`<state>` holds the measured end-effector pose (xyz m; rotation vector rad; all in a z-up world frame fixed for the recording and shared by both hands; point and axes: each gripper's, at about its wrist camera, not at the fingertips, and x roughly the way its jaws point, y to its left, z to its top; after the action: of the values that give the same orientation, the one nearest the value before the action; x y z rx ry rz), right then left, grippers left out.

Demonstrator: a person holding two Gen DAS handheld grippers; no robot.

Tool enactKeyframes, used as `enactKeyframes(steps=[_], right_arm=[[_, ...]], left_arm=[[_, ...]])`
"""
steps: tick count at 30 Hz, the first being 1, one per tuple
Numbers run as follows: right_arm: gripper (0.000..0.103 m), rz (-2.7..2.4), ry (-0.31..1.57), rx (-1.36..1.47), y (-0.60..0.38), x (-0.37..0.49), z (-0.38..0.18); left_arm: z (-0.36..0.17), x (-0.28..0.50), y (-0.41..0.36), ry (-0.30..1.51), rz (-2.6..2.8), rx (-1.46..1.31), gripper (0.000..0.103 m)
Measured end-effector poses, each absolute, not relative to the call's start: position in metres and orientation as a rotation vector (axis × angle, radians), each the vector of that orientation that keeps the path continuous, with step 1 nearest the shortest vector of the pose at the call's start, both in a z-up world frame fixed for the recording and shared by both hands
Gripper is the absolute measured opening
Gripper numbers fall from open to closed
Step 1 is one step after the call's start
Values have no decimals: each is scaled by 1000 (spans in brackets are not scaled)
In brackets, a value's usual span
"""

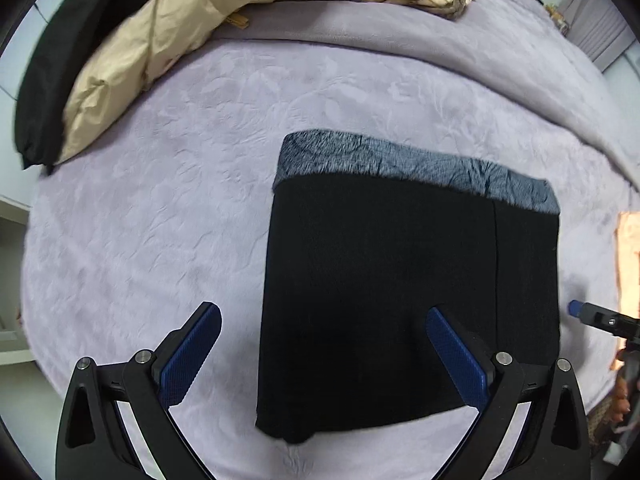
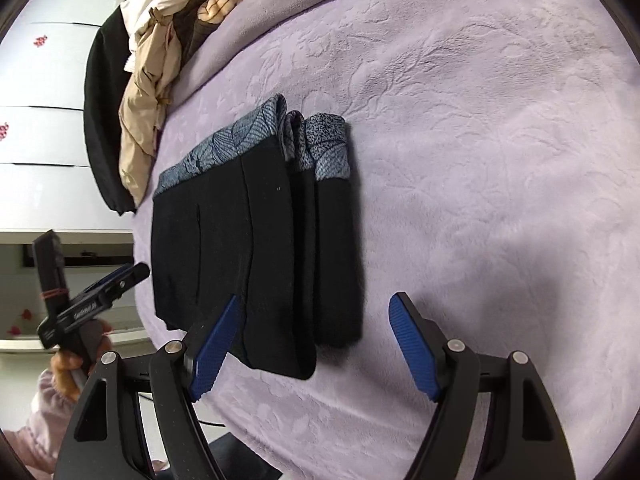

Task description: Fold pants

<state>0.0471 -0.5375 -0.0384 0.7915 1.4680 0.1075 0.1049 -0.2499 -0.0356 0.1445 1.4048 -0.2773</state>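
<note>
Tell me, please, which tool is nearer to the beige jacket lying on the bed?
Left. The left tool hovers over the folded pants' edge on the side facing the beige jacket; the right tool hovers toward the pants' opposite side, farther away.

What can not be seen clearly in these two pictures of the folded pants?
- Left wrist view: the layers of the pants are hidden under the top panel; the right gripper is cut off by the edge.
- Right wrist view: the left gripper has its jaws side-on; the clothes pile is blurred.
</note>
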Motion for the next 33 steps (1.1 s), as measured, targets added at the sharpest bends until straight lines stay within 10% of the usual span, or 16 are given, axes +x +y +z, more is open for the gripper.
enactKeyframes(steps=[24,28,33], right_arm=[[76,286,1525,1005,-526,88,-119],[59,269,1508,1031,-524,84,-105],[50,303,1452,1089,-520,80,-80]], left_arm=[[-108,140,-232,1484,-500,-114,102],[-85,124,-235,1427,-534,-128,69],[-62,117,-230,1420,-529,-127,62]])
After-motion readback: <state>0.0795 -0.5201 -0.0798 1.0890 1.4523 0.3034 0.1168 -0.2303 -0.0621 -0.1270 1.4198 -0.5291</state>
